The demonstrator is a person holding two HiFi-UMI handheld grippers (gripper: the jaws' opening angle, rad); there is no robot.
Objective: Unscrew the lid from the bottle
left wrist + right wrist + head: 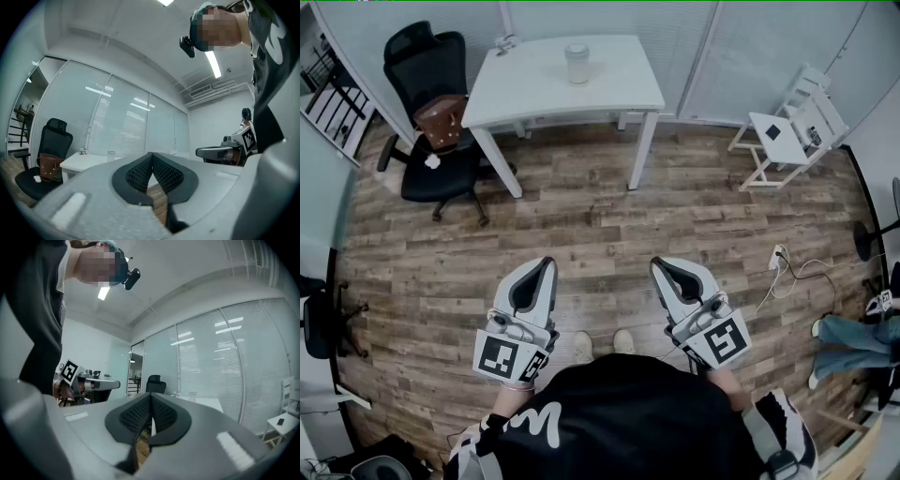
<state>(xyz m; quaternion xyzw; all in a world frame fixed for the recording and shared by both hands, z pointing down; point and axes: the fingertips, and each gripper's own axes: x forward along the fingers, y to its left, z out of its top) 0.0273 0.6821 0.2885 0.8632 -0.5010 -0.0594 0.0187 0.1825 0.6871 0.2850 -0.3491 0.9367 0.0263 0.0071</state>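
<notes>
Standing upright near the middle of the white table (619, 89), well clear of every edge: the bottle (577, 67), squat, pale and translucent-looking, with the lid (577, 49) on top. Too small in every view to tell glass from plastic. Judged stiff, smooth-walled and fairly light, so apt to spin or slide on the table under a twisting load, and possibly breakable if knocked over. Probably best taken low to mid on the body with one gripper, pads square on opposite sides, and across the lid's rim with the other. Calls for a squeeze firm enough to stop slipping, yet short of crushing. Left gripper (546, 267) and right gripper (659, 266) both closed tight on nothing, held level over the wooden floor (581, 216), well apart from the table. Would need to come right up to the table and open wide before any hold.
</notes>
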